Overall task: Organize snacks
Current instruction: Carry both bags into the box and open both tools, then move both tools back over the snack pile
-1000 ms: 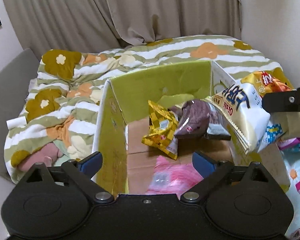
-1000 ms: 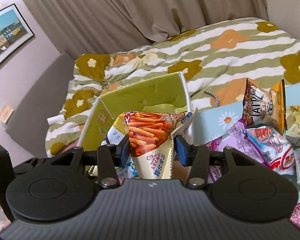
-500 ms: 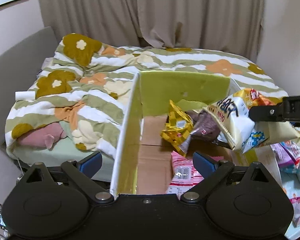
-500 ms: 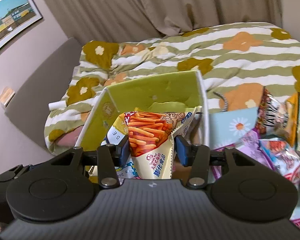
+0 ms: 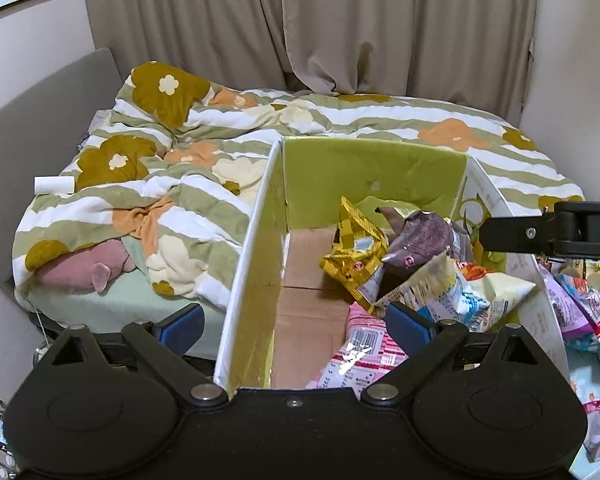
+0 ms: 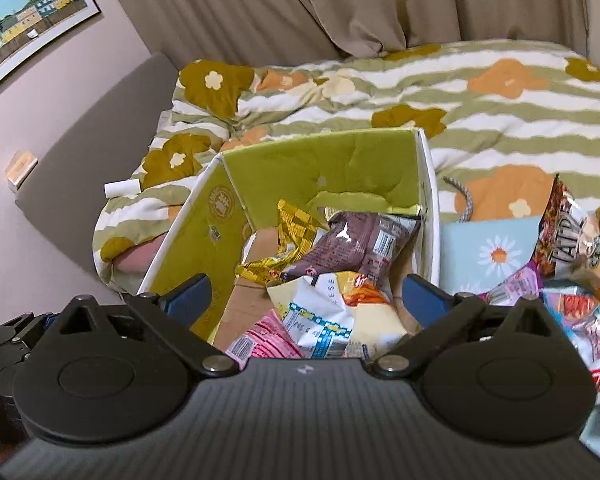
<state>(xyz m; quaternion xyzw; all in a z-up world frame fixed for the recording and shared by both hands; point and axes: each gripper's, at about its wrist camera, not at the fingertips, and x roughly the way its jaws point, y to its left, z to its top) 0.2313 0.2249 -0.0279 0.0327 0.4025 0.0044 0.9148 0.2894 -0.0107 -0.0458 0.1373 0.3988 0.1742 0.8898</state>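
Bedding: striped floral quilt [image 5: 220, 184] under a green-lined cardboard box [image 6: 320, 168].
Right view only: loose snack packets [image 6: 572, 232] beside the box.
Change: cream chip bag [image 6: 332, 312], clamped a second ago, now lies inside the box.
Right gripper [image 6: 306, 296]: jaws opening, bag below them, untouched.
Left gripper [image 5: 294, 322]: spread wide, empty.

The right gripper [image 6: 306, 296] tilts downward, its jaws opening wide with nothing pressed between the blue pads [image 6: 188, 294]. The left gripper [image 5: 294, 322] tilts down likewise, jaws spread wide and gripping nothing, blue pads [image 5: 410, 322] well apart.
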